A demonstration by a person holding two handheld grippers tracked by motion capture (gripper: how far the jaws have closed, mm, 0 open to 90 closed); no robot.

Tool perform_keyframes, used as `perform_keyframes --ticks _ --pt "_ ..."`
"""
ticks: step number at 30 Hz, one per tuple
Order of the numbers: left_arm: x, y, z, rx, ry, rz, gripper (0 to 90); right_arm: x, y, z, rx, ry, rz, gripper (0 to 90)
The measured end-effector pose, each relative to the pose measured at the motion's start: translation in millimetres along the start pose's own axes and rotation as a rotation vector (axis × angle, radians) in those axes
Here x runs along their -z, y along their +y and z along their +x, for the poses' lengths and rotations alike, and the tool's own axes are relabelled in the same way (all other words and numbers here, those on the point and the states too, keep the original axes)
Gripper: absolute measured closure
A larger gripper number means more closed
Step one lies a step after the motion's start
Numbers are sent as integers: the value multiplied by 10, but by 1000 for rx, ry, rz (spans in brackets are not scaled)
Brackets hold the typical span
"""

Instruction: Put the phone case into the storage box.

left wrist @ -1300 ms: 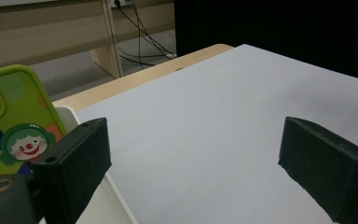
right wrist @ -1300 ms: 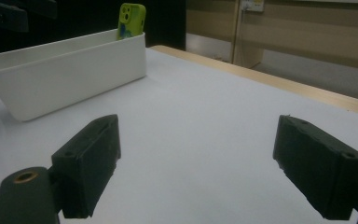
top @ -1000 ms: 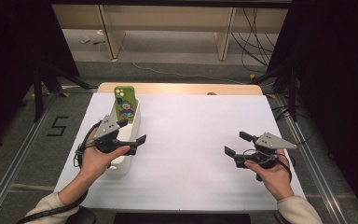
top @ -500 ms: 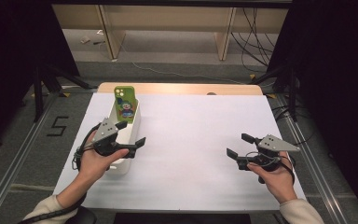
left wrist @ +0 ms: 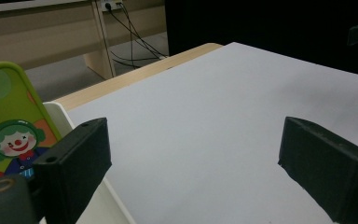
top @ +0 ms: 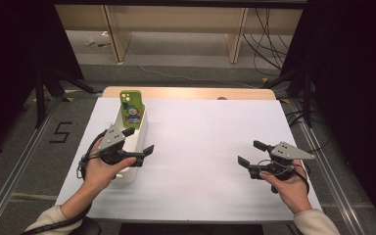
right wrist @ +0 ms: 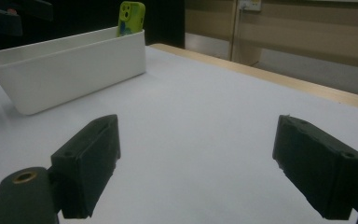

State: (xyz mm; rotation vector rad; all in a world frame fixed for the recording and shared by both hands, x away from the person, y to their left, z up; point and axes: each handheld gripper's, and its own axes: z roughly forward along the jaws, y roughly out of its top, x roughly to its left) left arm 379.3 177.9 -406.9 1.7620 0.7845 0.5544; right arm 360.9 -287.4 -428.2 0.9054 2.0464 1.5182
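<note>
High view: white table, long white bin at about 9 o'clock, green phone standing upright in its far end, leaning on the end wall. Left hand-held gripper hovers over the bin's near half, jaws spread, gripping nothing. Right hand-held gripper sits at about 4 o'clock, well apart from the bin, jaws also spread and empty. Left gripper view: phone at 9 o'clock, just beyond the left jaw, clown print on a soft-looking case; bin rim beside it, bare table ahead. Right gripper view: bin at 10 o'clock, phone poking up above the far rim, open table between. Judgement: phone is rigid, fairly light, screen fragile; case probably gives decent friction. Best grab is the exposed top, pinching the flat faces, then lift straight up. Bin walls crowd the lower body; bin looks light and may slide or tip if nudged. Nothing else in the way.
</note>
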Motion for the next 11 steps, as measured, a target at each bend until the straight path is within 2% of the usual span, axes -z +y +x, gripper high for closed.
perform_keyframes --ticks 11 --pt "-10 -1 -10 -1 0 1 83 -2 -4 -11 -1 -1 -1 159"
